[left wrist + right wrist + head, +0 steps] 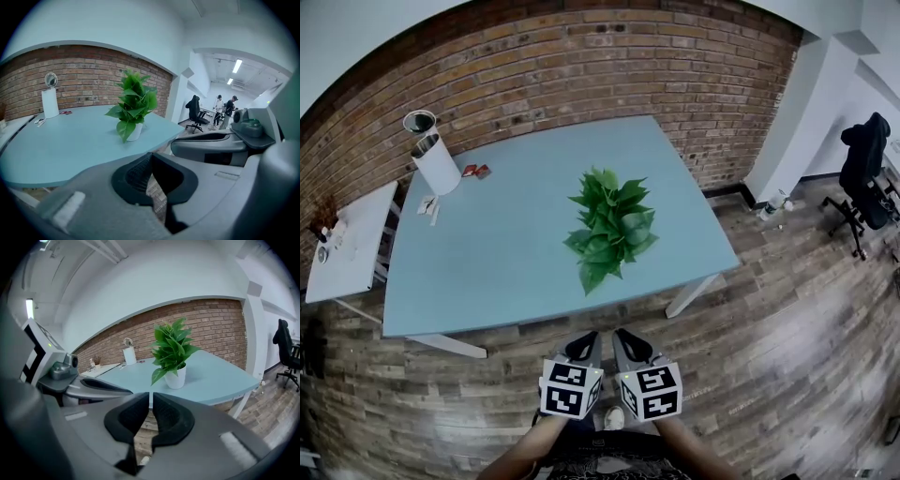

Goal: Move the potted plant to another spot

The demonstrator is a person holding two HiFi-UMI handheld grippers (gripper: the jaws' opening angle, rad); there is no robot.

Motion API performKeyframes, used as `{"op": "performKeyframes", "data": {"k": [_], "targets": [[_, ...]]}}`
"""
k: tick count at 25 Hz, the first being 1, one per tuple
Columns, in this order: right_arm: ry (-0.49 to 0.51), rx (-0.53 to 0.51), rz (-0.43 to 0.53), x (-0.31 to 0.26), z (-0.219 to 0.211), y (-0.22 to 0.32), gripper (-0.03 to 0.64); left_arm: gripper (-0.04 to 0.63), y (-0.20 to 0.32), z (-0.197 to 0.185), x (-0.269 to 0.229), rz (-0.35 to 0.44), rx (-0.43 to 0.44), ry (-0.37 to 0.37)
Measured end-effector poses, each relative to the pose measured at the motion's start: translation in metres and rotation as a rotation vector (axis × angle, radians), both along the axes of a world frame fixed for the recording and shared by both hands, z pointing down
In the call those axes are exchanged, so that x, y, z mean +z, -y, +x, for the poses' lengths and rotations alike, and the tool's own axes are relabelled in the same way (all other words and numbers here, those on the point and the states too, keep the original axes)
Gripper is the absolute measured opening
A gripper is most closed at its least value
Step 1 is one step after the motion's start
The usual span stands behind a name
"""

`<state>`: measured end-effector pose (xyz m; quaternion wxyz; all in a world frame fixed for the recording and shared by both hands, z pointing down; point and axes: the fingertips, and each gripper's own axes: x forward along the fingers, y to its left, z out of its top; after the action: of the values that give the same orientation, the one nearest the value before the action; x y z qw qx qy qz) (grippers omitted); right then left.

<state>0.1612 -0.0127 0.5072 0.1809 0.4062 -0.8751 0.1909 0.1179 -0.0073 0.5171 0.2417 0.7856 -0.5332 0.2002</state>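
The potted plant (609,230) has broad green leaves and a small white pot (177,378). It stands upright right of the middle of the light blue table (487,253). My left gripper (589,337) and right gripper (622,336) hover side by side over the wood floor. They are short of the table's near edge and point toward the plant. In the left gripper view the plant (133,105) lies ahead, well beyond my left gripper (150,157), whose jaws meet at the tips. My right gripper (150,397) shows only a thin slit, with nothing between its jaws.
A white cylinder (436,164) with a round mirror (419,122) behind it stands at the table's far left corner, with small red items (476,172) beside it. A white side table (347,244) is at the left and a black office chair (867,178) at the far right. A brick wall runs behind.
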Motion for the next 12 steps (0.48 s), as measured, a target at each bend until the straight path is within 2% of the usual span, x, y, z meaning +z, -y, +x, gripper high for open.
{"op": "performKeyframes", "data": {"k": [12], "targets": [[-0.081,0.055,0.032,0.01,-0.017,0.053,0.055,-0.008,0.055,-0.026,0.005,-0.013,0.07,-0.025]]}}
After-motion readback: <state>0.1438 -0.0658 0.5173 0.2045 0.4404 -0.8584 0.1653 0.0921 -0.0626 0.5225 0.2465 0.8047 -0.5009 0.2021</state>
